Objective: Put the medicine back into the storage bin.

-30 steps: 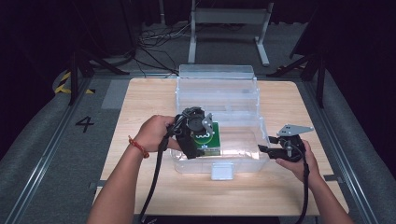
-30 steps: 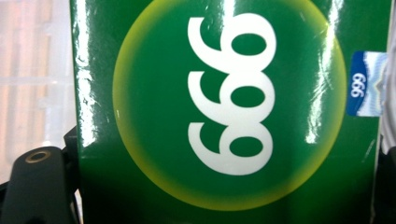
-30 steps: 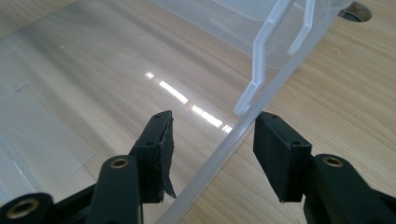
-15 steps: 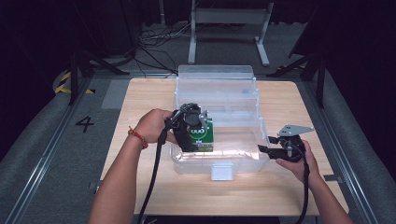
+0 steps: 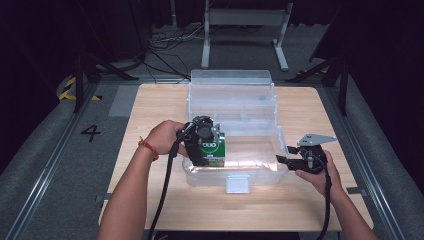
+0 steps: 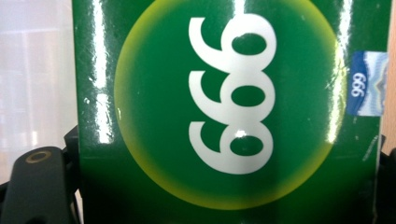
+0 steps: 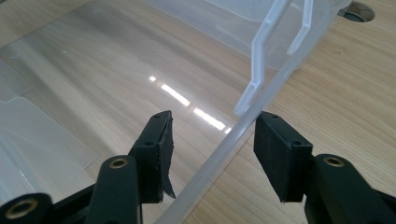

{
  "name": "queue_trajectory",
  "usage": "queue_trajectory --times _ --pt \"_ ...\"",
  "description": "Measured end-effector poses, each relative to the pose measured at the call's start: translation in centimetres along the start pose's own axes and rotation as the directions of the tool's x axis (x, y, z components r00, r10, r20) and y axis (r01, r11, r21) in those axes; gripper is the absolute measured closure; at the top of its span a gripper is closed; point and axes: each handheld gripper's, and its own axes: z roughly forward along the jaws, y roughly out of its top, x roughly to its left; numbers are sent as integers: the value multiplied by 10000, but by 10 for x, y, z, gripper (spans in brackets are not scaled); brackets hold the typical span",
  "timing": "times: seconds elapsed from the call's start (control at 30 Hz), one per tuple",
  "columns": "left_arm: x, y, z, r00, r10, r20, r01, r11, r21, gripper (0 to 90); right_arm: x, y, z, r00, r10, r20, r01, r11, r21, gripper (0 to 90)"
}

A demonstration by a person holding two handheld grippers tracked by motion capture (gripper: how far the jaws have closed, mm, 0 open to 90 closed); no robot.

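The green box (image 6: 229, 112) hides the left tool's tips.

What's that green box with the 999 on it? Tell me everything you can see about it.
The green box is a small, glossy carton, cardboard by the look of it. Its face carries a yellow-edged circle with white digits 999, and a small blue label marked 999 sits at one edge. The left gripper holds it, a black jaw on either side. It hangs upright at the left end of the clear plastic bin on the wooden table, partly below the rim. Whether it touches the bin's floor cannot be told.
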Motion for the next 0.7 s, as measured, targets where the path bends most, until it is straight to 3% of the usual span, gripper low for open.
queue_trajectory --times 0.1,0.3,0.47,0.7 --pt "1 -4 3 9998 -206 30 206 9998 -48 161 0 0 0 10000 -1 0 1 10000 1 481" --pt "0 -8 12 9997 -224 89 224 9997 85 160 -1 0 1 10000 -5 -37 5 10000 -21 466" --pt "0 -10 18 9996 -193 210 189 9996 194 158 3 0 3 9995 -288 104 287 9996 77 437" --pt "-2 -13 23 9986 -403 340 403 9992 -1 153 3 0 3 9997 -248 65 247 9997 78 433"
